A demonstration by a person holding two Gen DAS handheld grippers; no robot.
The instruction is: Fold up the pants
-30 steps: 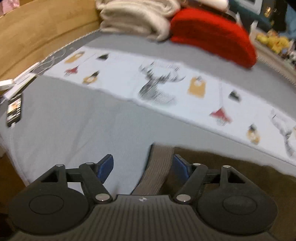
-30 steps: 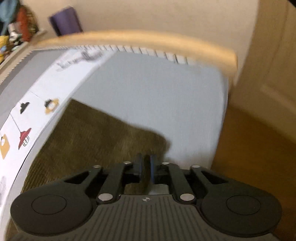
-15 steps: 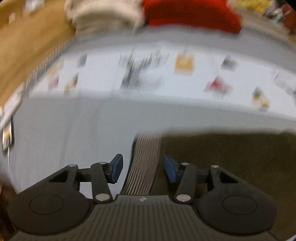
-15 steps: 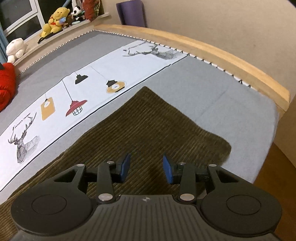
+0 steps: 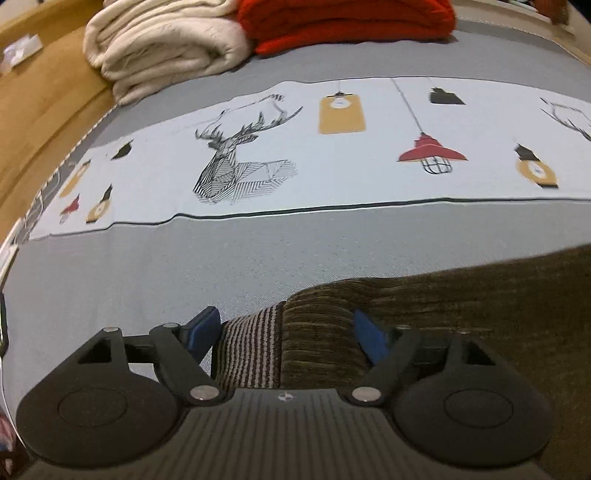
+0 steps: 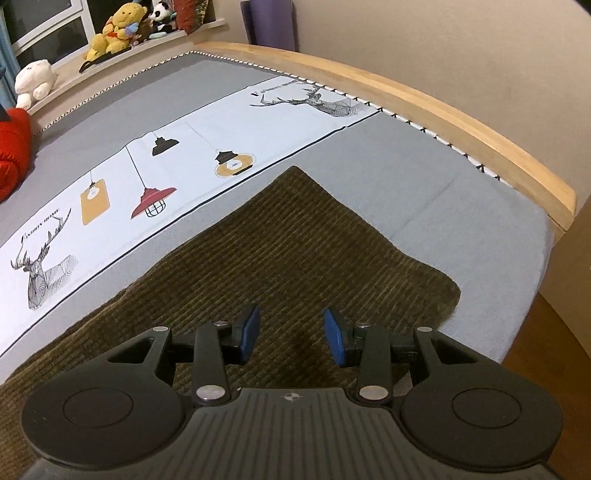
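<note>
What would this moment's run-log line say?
left hand-held gripper: jaws opening, striped waistband between pads | right hand-held gripper: open, empty, above brown corduroy pants | pants flat on grey bedspread

I'm seeing warm, dim indoor light and soft grain in both views. Fisheye bends the bed edges hard. A faint shadow falls on the pants (no glare anywhere); left view's rim smears slightly.

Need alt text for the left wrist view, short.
The left tool, jaws opening, straddles the striped waistband of brown corduroy pants on a grey bedspread. Beyond lies a white printed band with a deer, then folded cream and red blankets.
</note>
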